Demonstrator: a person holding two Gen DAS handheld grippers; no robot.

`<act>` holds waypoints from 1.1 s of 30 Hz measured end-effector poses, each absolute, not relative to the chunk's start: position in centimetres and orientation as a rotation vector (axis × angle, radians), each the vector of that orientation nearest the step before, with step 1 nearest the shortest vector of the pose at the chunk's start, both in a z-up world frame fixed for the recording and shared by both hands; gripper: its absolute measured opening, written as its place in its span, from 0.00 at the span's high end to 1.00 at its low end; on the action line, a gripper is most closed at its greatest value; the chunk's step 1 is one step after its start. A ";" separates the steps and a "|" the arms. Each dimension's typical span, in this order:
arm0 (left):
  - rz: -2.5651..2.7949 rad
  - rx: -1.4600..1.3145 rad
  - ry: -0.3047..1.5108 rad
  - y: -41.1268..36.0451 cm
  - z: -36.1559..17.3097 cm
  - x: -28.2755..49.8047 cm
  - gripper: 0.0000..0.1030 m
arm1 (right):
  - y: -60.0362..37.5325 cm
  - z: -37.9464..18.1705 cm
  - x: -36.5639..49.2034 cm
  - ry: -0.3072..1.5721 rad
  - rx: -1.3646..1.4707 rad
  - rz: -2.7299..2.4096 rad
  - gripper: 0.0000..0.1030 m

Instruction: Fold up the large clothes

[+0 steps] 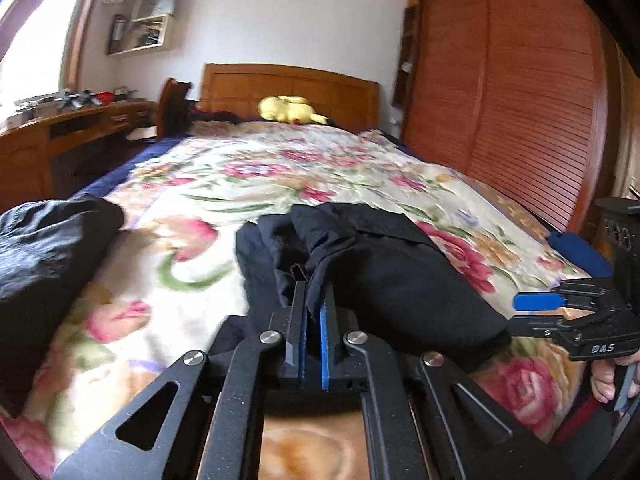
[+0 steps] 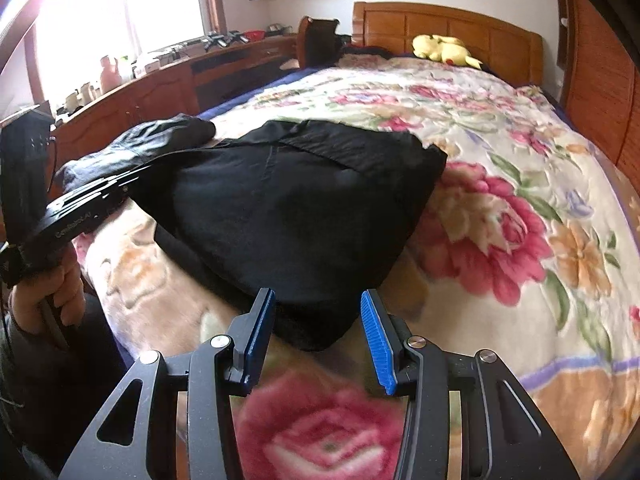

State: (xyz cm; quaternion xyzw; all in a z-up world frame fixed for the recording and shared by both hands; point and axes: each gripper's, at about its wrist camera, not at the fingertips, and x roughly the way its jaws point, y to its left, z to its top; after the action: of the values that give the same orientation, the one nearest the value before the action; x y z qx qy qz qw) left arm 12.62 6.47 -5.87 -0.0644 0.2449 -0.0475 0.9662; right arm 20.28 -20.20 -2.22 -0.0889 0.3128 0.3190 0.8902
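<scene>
White letters "DAS" stand on the right hand-held gripper [image 1: 536, 312]; no other text is legible.

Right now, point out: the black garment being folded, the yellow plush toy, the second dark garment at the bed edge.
black garment [image 2: 296, 208], right wrist view, middle of its top panel
yellow plush toy [image 1: 289, 109], left wrist view, its body
second dark garment [image 1: 52, 248], left wrist view, its bunched middle

Both black metal two-finger grippers, left [image 1: 313, 300] and right [image 2: 318, 320], have ribbed blue pads, silver pivot screws and triangular cut-outs.
</scene>
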 end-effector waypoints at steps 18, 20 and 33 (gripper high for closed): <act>-0.098 -0.116 0.610 7.7 -8.3 12.8 0.95 | -15.9 -6.3 23.6 0.747 -0.261 0.716 0.55; -0.091 -0.097 0.604 7.3 -8.2 12.6 0.95 | -15.9 -6.3 23.8 0.749 -0.261 0.716 0.55; -0.074 -0.068 0.560 7.3 -6.9 11.1 0.59 | -17.0 -4.6 22.6 0.685 -0.300 0.680 0.55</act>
State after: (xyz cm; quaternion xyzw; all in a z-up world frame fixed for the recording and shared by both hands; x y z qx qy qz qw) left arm 11.08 7.35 -6.89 -0.0334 0.2764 -0.0366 0.9598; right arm 22.61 -16.95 -4.55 -0.1437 0.3281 0.3255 0.8751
